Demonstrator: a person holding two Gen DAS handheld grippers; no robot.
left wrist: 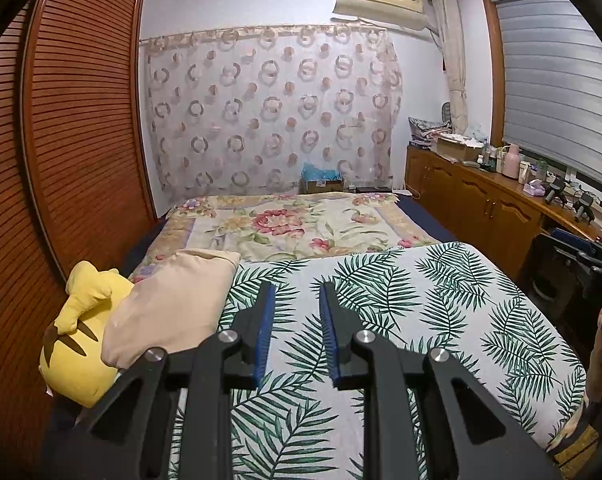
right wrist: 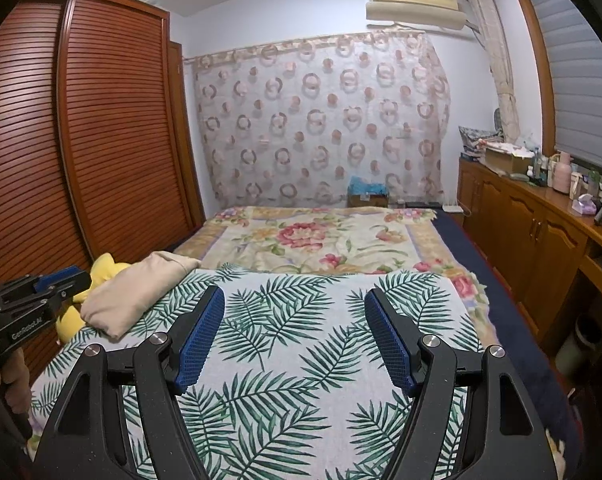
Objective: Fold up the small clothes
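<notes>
While both tools hover over the leaf-print sheet [right wrist: 301,360] at the near end of the bed, neither has anything between its pads. Nearest the camera, the left hand-held gripper [left wrist: 295,300] has its jaws parted by only a narrow gap, empty, with bare sheet showing between them. The right hand-held gripper [right wrist: 295,306] stands wide open, likewise empty, pointing down the middle of the sheet.

Just beyond and to the left lies the beige garment [left wrist: 173,300], a soft bundle resting on the sheet's left edge and against a yellow plush toy [left wrist: 81,332]. Its long axis runs diagonally, from near-left toward far-right. From the left gripper it sits close by, up and to the left of the fingertips; from the right one it is well apart, across the sheet [right wrist: 137,296]. The left hand looks better placed to reach it first, probably after opening wider.

Farther off, the floral blanket [left wrist: 293,228] covers the rest of the bed.
</notes>
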